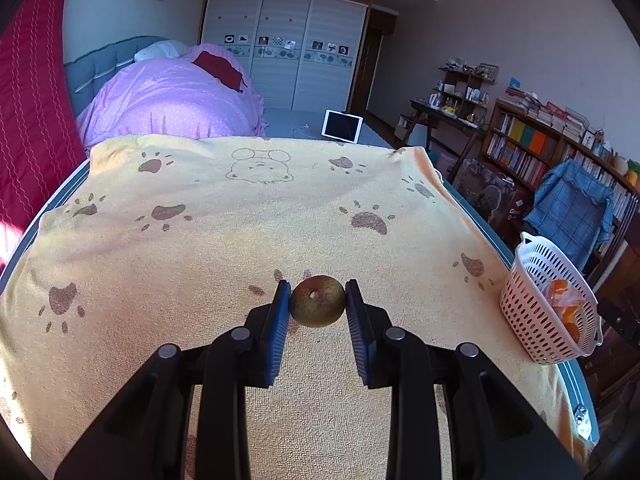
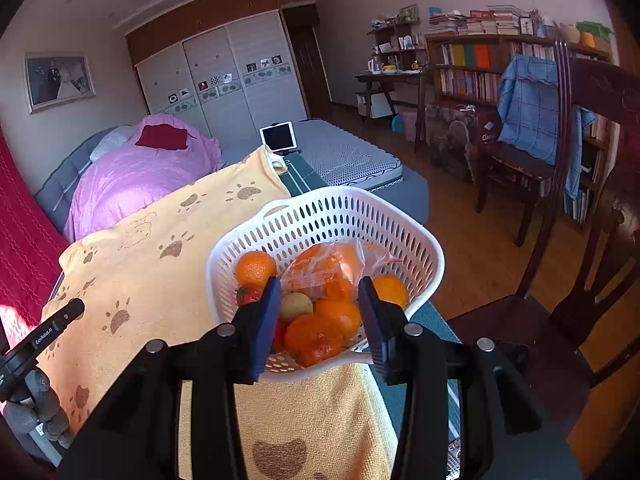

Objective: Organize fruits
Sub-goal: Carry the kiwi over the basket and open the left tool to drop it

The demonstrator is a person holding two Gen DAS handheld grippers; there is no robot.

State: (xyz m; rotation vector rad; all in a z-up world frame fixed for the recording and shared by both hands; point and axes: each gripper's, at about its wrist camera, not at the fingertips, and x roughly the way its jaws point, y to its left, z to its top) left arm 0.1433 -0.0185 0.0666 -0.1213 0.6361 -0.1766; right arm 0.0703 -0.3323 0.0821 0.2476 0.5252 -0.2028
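With my left hand-held gripper point(image 1: 318, 300) clamped on the brown fruit point(image 1: 317, 301) and the right hand-held gripper point(image 2: 318, 312) apart, empty, I'd carry it level over the basket point(image 1: 532, 300) before letting go.

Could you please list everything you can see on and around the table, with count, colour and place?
Brown fruit: one, greenish-brown, clamped in the left claw above the towel.
Basket: one, white, at the table's right edge.
Oranges: several, orange, loose in the basket.
Bagged fruit: one clear bag, orange contents, in the basket.
Towel: one, yellow with brown paw prints, covering the table.
Tablet: one, white, on the bed.
Left claw: shut on the brown fruit.
Right claw: open over the basket.
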